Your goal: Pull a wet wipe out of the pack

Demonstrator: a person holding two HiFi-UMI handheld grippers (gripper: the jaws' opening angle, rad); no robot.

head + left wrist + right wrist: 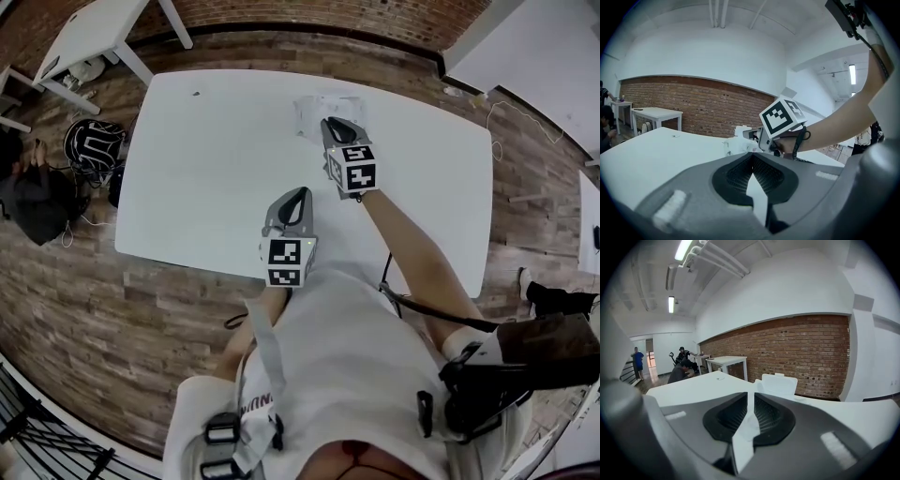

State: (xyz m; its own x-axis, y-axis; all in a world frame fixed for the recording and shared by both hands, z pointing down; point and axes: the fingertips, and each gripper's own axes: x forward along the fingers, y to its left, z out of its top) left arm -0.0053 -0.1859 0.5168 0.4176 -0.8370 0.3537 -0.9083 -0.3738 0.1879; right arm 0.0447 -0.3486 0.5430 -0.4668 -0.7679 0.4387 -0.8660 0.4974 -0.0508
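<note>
The surface has open room to its left; the person hides part of its near edge. The pale wipe pack, far centre, is hard to make out and partly covered by the right tool, whose jaws stand slightly apart. The left tool, near edge, has its jaws together.

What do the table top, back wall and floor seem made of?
Table top: smooth matte white, probably laminate or painted board. Back wall: bare red brick, mortar lines showing. Floor: wood or wood-look planks, staggered joints and grain.
</note>
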